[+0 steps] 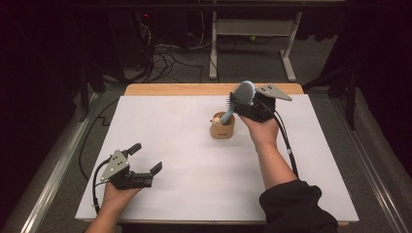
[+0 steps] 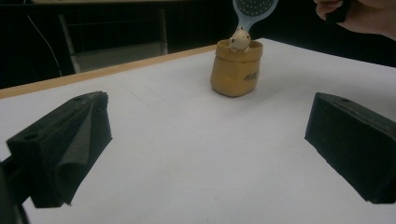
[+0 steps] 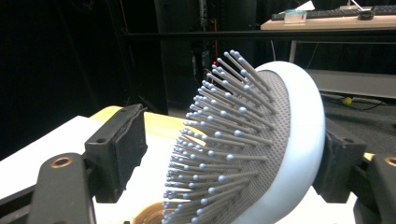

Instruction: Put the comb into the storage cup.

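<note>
A light blue hairbrush point(image 1: 244, 91) stands with its handle in a tan holder cup point(image 1: 222, 129) at the middle of the white table point(image 1: 175, 141). A small pale figure point(image 2: 240, 40) sits on the cup's rim point(image 2: 236, 74). My right gripper point(image 1: 239, 100) is around the brush head point(image 3: 261, 140). Its left pad point(image 3: 126, 144) stands clear of the bristle tips, and the brush's back lies against the other pad point(image 3: 338, 163). The jaws are open. My left gripper point(image 1: 145, 158) rests near the front left of the table, open and empty, its jaws pointing toward the cup point(image 2: 205, 140).
A wooden strip point(image 1: 184, 89) runs along the table's far edge. Behind it stand a white desk frame point(image 1: 252, 29) and cables on the floor point(image 1: 165, 60). A metal rail point(image 1: 53, 174) runs along the table's left side.
</note>
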`<act>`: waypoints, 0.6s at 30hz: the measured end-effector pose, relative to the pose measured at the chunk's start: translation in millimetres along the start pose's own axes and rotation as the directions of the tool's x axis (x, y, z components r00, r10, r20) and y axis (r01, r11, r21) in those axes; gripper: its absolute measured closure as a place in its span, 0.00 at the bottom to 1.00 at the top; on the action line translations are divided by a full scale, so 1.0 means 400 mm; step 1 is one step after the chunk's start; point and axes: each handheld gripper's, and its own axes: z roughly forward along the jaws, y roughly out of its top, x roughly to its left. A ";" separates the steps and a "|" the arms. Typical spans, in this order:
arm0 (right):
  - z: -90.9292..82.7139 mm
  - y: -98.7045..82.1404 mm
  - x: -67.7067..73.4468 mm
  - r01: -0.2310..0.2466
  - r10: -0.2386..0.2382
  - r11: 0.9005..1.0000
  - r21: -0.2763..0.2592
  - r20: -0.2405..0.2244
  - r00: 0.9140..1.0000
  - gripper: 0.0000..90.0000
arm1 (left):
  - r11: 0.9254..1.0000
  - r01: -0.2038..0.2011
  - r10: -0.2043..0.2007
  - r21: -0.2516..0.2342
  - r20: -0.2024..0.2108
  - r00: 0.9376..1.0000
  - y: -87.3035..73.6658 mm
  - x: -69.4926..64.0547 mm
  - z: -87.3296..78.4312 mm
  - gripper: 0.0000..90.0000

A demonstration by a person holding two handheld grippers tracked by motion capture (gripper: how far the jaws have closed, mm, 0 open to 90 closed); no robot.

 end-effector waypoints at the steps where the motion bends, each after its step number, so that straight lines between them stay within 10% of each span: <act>1: 0.000 0.000 -0.001 -0.001 0.001 1.000 0.002 -0.001 1.000 0.24 | 1.000 0.001 -0.001 -0.001 0.000 1.000 0.000 0.000 0.000 0.02; 18: 0.001 -0.013 -0.027 -0.028 0.028 0.999 0.030 -0.003 1.000 0.06 | 1.000 0.000 0.000 0.004 0.005 1.000 -0.001 -0.001 0.001 0.02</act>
